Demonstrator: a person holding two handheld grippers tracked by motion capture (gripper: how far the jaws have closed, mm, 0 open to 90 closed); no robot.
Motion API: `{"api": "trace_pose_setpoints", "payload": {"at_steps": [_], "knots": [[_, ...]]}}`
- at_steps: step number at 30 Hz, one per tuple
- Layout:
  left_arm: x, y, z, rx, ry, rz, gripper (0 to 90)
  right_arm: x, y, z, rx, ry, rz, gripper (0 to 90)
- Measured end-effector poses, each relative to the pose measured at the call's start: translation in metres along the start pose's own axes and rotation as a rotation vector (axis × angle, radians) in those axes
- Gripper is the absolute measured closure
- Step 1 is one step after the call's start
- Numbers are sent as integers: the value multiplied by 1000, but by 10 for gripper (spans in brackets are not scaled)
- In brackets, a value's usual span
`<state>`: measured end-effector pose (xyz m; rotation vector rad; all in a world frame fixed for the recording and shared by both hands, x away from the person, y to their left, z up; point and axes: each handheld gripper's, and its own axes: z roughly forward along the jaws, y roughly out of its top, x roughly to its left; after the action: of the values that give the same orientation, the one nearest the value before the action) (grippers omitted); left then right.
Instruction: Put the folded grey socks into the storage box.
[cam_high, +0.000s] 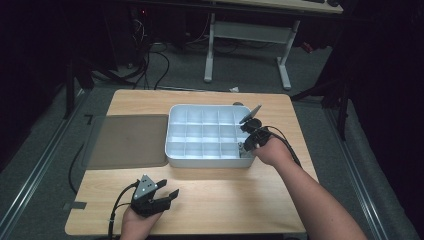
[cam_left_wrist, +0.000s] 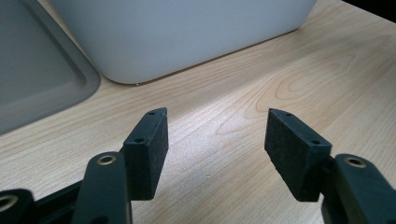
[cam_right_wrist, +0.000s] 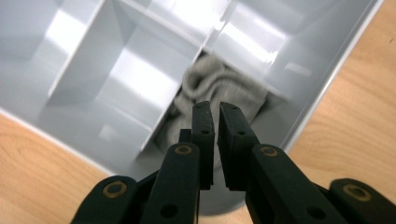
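Observation:
A white tray (cam_high: 200, 163) with several compartments stands mid-table; its outer wall (cam_left_wrist: 187, 32) also fills the top of the left gripper view. A crumpled grey cloth (cam_right_wrist: 219, 86) lies in the tray's near right corner compartment (cam_high: 243, 148). My right gripper (cam_high: 246, 149) points down into that compartment, its tips (cam_right_wrist: 216, 106) just over the cloth. Its jaws stand almost together with only a thin slit, and I see nothing pinched between them. My left gripper (cam_high: 169, 187) rests low over the near left of the table, open (cam_left_wrist: 217, 114), with bare wood between its pads.
A flat grey mat (cam_high: 130, 140) lies left of the tray, its raised rim (cam_left_wrist: 37, 70) close to my left gripper. The wooden table (cam_high: 225, 200) is bare along its front. A white desk frame and cables stand on the floor beyond.

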<state>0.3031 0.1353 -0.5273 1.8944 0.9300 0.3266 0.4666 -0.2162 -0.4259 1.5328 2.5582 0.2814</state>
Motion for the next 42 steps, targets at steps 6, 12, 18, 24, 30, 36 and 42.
{"api": "trace_pose_setpoints", "payload": {"at_steps": [6, 12, 18, 24, 30, 36, 42], "knots": [[1, -1, 0, -1, 1, -3, 400, 0, 10, 19, 44, -26, 6, 847], [1, -1, -1, 1, -1, -5, 400, -4, 13, 32, 75, -13, 22, 876], [0, -1, 0, 4, -6, -2, 400, -2, 13, 38, 89, -26, 10, 890], [0, -1, 0, 11, -10, -1, 400, -4, 14, 41, 103, -13, 3, 894], [-1, -1, 1, 10, -10, 0, 400, -1, 15, 45, 113, -28, -8, 895], [-1, -1, 1, 14, -10, 0, 400, 0, 14, 41, 100, -27, -1, 883], [-2, -1, 2, 13, -7, 3, 400, -4, 12, 30, 81, -17, 6, 848]]}}
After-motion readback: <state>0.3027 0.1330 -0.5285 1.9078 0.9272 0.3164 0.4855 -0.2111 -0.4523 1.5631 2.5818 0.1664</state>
